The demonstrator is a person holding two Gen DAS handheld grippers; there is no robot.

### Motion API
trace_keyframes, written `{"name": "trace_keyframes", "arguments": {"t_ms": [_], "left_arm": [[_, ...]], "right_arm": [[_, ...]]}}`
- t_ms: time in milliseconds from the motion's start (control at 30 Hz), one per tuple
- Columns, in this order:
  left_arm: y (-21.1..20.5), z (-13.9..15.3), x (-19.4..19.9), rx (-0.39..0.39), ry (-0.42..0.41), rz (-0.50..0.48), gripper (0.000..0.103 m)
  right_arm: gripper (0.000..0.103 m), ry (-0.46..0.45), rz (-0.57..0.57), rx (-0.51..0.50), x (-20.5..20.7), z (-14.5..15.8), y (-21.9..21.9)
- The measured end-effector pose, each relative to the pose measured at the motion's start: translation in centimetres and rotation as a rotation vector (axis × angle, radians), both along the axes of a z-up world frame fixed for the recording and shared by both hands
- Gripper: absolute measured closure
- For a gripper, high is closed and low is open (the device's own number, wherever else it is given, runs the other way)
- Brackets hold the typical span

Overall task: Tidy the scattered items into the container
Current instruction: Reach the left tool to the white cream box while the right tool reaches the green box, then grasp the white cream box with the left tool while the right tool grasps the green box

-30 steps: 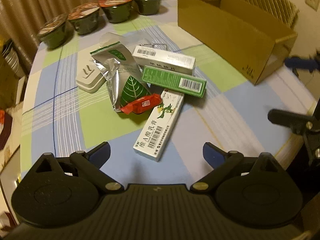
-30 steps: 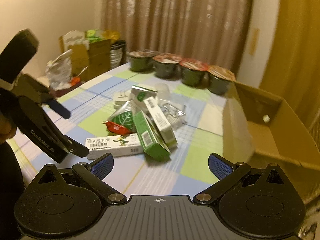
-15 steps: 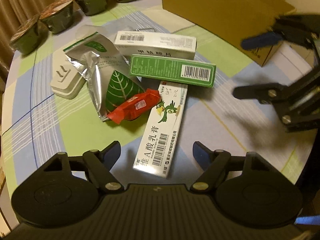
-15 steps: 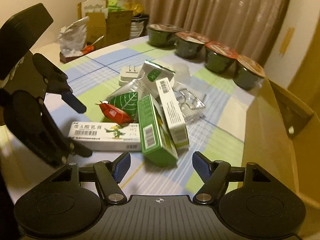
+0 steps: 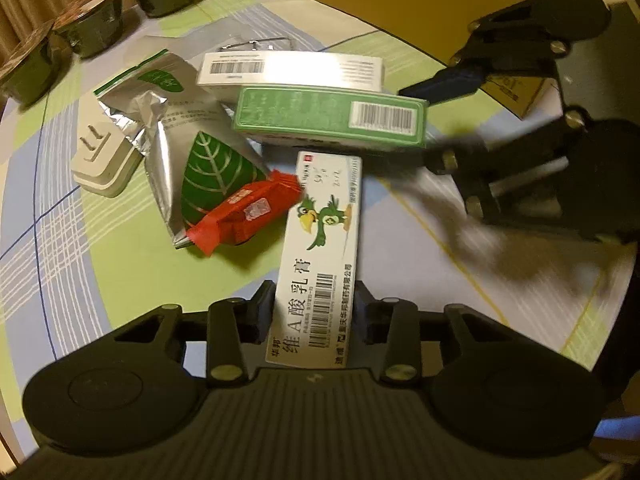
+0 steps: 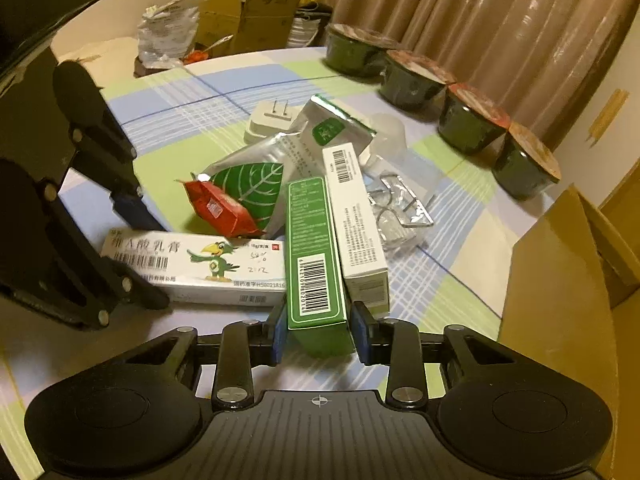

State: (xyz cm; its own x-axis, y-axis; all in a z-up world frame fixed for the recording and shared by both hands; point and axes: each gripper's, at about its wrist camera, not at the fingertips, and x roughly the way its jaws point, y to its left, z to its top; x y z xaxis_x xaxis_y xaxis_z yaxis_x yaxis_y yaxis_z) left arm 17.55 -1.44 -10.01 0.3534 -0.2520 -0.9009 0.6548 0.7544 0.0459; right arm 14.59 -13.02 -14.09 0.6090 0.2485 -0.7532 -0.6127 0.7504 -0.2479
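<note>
A heap of items lies on the checked tablecloth. My left gripper (image 5: 314,308) is shut on the near end of the white parrot box (image 5: 320,248), which still rests on the table. My right gripper (image 6: 320,332) is shut on the near end of the green box (image 6: 314,248). The green box leans against a white barcode box (image 6: 356,216). A red snack packet (image 5: 244,216) lies on a silver leaf pouch (image 5: 192,148), beside a white plug adapter (image 5: 100,160). The open cardboard box (image 6: 560,280) stands to the right. Each gripper shows in the other's view: right gripper (image 5: 420,120), left gripper (image 6: 148,260).
Several dark green lidded bowls (image 6: 468,120) line the table's far edge before a curtain. A clear plastic blister pack (image 6: 400,208) lies behind the boxes. Cartons and bags (image 6: 240,20) are stacked off the table at the back left.
Both grippers dropped toward the heap and went from open to shut, the left on the parrot box and the right on the green box.
</note>
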Motion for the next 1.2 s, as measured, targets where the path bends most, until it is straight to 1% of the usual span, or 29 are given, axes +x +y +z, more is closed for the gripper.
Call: {"name": "trace_keyframes", "arguments": {"t_ms": [67,167,300,367,433,500,533,567,600,633,667,800,967,1033,1133,1200], "left_arm": [[-0.1,0.3,-0.3,0.006,0.000,-0.018,0.070],[-0.3,0.9,-0.9,0.009,0.009,-0.055,0.070],[-0.6,1.5,-2.1,0.020,0.027,-0.113,0.070],[-0.6,1.5,-2.6,0.020,0.036,-0.126,0.070],[-0.7,1.3,-3.0,0.022,0.043,-0.128,0.070],[-0.8,1.1,-3.3,0.021,0.043,-0.127,0.070],[-0.8,1.1,-3.4,0.023,0.041,-0.129,0.069],[-1.0,1.1,-3.4,0.028,0.037,-0.130,0.068],[-1.1,1.2,-3.4,0.030,0.032,-0.128,0.066],[-1.1,1.2,-3.3,0.026,0.030,-0.124,0.063],[-1.1,1.3,-3.2,0.019,0.029,-0.118,0.062],[-1.3,1.2,-2.8,0.017,0.028,-0.107,0.061],[-1.4,0.8,-2.1,-0.006,0.048,-0.078,0.061],[-1.5,0.6,-2.0,-0.006,0.052,-0.073,0.061],[-1.7,0.2,-1.8,-0.005,0.055,-0.072,0.062],[-1.9,0.0,-1.6,-0.006,0.058,-0.070,0.062]], "right_arm": [[0.070,0.032,-0.025,0.033,-0.1,0.5,-0.6],[0.071,0.117,-0.088,0.118,-0.6,1.4,-2.0],[0.070,0.281,-0.239,0.279,-2.0,2.1,-4.7],[0.070,0.329,-0.293,0.329,-2.9,2.1,-5.9],[0.070,0.313,-0.308,0.325,-3.6,2.4,-6.1],[0.069,0.268,-0.293,0.288,-4.0,2.6,-5.7],[0.050,0.251,-0.286,0.277,-4.1,2.6,-5.7],[0.024,0.228,-0.292,0.260,-4.3,2.6,-5.7],[0.020,0.203,-0.301,0.250,-4.3,2.6,-5.7],[0.020,0.190,-0.304,0.257,-4.3,2.4,-6.0],[0.020,0.192,-0.306,0.265,-4.2,2.3,-6.2],[0.020,0.191,-0.282,0.272,-3.6,2.1,-5.9],[0.021,0.166,-0.202,0.231,-2.6,1.8,-4.7],[0.021,0.161,-0.187,0.210,-2.3,1.6,-4.4],[0.033,0.187,-0.168,0.201,-1.7,1.2,-4.0],[0.033,0.191,-0.148,0.175,-1.7,0.8,-3.7]]}}
